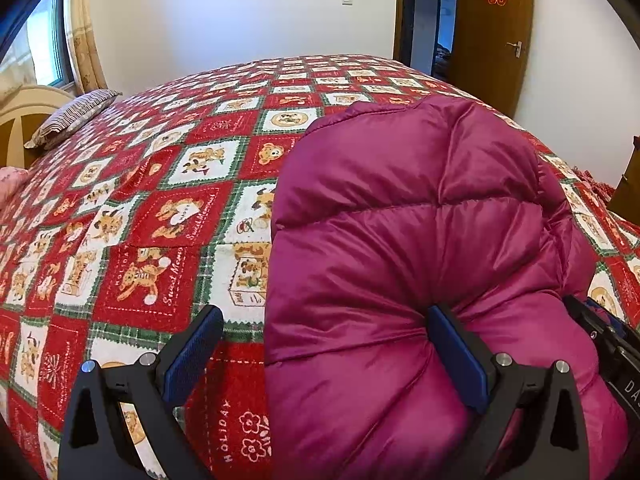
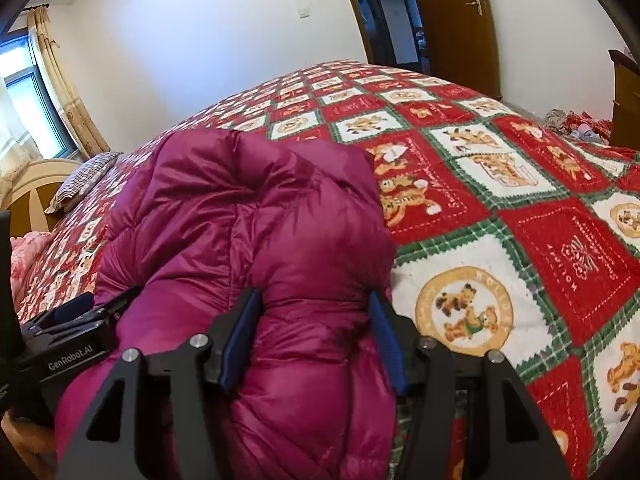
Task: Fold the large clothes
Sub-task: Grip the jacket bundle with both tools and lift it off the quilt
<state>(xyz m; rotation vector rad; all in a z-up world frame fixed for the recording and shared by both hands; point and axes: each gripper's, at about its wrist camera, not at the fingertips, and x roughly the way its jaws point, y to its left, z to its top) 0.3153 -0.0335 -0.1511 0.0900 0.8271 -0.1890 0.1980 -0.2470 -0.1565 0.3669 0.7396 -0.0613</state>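
Note:
A magenta quilted down jacket [image 1: 400,240] lies bunched in a thick fold on the bed's red, white and green bear-patterned blanket [image 1: 160,200]. My left gripper [image 1: 324,354] stands open; its right finger presses into the jacket's near edge, its left finger is over bare blanket. The jacket also shows in the right wrist view [image 2: 248,208]. My right gripper [image 2: 316,336] has its blue pads on both sides of a thick puffy fold of the jacket's near right edge and squeezes it. The other gripper's body [image 2: 68,332] shows at the left.
A striped pillow [image 1: 72,116] and a cream headboard [image 1: 24,108] are at the left end of the bed. A wooden door [image 1: 492,32] stands open behind the bed. Loose clothes [image 2: 576,124] lie at the far right by a wooden cabinet [image 2: 626,100].

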